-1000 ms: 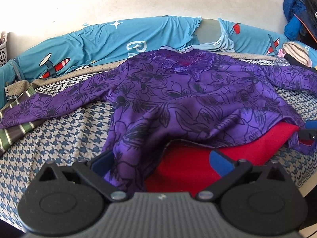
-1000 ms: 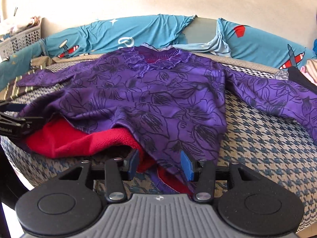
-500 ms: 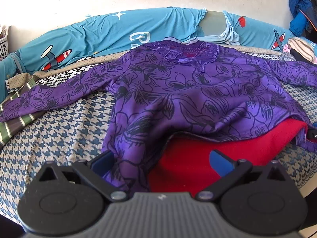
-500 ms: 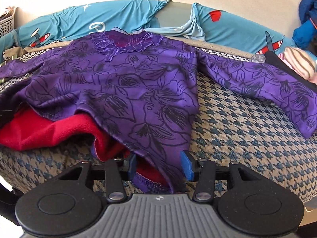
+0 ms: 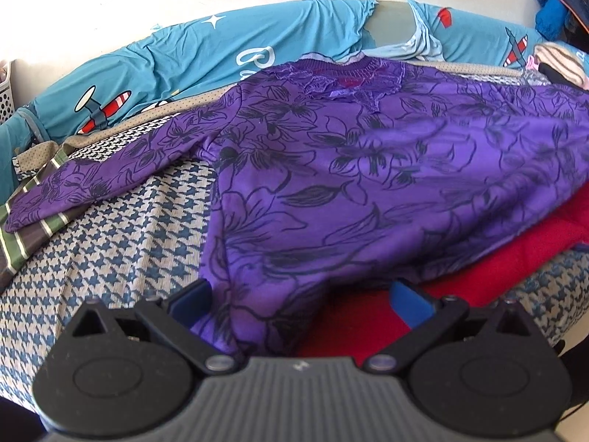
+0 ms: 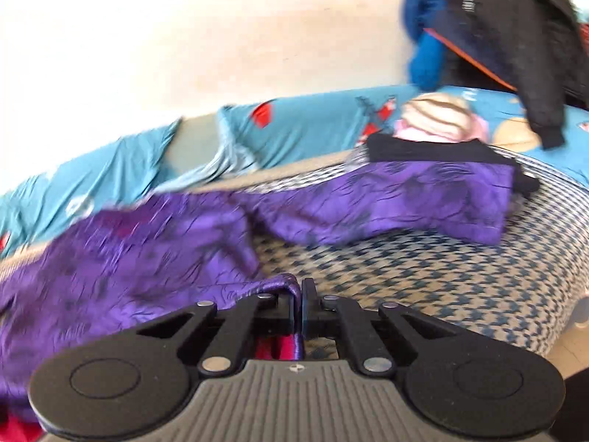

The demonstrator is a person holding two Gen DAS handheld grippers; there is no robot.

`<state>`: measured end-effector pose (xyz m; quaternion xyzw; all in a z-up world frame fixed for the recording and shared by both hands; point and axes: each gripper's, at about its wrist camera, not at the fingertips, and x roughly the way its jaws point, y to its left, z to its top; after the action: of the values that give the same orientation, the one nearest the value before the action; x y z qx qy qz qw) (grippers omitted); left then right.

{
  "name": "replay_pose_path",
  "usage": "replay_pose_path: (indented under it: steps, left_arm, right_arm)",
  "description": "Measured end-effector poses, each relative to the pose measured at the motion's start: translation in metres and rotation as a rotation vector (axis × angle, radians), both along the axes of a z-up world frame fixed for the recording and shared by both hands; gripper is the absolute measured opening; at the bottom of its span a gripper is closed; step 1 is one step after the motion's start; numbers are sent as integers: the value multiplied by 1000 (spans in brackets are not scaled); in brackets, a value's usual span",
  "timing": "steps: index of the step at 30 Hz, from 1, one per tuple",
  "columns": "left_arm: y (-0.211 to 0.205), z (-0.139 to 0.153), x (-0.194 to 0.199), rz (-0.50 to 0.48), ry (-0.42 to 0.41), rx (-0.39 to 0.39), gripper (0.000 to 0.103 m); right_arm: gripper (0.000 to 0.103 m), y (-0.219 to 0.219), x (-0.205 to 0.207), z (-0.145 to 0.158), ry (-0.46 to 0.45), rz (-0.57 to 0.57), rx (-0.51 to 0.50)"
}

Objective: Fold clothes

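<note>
A purple top with black flower outlines (image 5: 368, 169) lies spread on the bed, its left sleeve (image 5: 92, 180) stretched out and a red fleece (image 5: 497, 258) under its lower part. My left gripper (image 5: 300, 304) stands open at the near hem, and purple fabric hangs loosely between its blue pads (image 5: 408, 302). In the blurred right wrist view my right gripper (image 6: 299, 294) has its jaws closing tight, pads pressed on a pinched fold of the purple top's hem (image 6: 279, 283). The top's other sleeve (image 6: 405, 199) runs off to the right.
The bed has a blue-and-cream houndstooth cover (image 5: 121, 243) and teal aeroplane-print bedding (image 5: 176, 62) along the wall. A striped green garment (image 5: 25, 235) lies at the left edge. Folded dark clothes (image 6: 441, 147) sit at the right, and blue and black jackets (image 6: 515, 37) hang above them.
The right gripper went from open around the hem to shut on it, and it rolled and swung right, blurring its view. The left gripper stayed open, barely moving.
</note>
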<state>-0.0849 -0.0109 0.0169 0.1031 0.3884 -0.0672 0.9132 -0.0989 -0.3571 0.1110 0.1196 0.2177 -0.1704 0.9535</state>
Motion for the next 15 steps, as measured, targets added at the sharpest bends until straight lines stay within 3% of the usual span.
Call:
replay_pose_path:
  steps: [6, 9, 12, 14, 15]
  left_arm:
    - [-6, -5, -5, -30, 15, 28, 103]
    - [-3, -6, -3, 26, 5, 69, 103]
    - [9, -2, 3, 124, 6, 58, 103]
    - [18, 0, 7, 189, 7, 44, 103]
    - [22, 1, 9, 216, 9, 43, 103]
  right_arm:
    - [3, -15, -1, 3, -27, -107, 32]
    - [8, -16, 3, -2, 16, -114, 24]
    - [19, -10, 5, -7, 77, -68, 0]
    - [33, -6, 4, -7, 79, -38, -17]
    - [35, -4, 4, -7, 78, -29, -22]
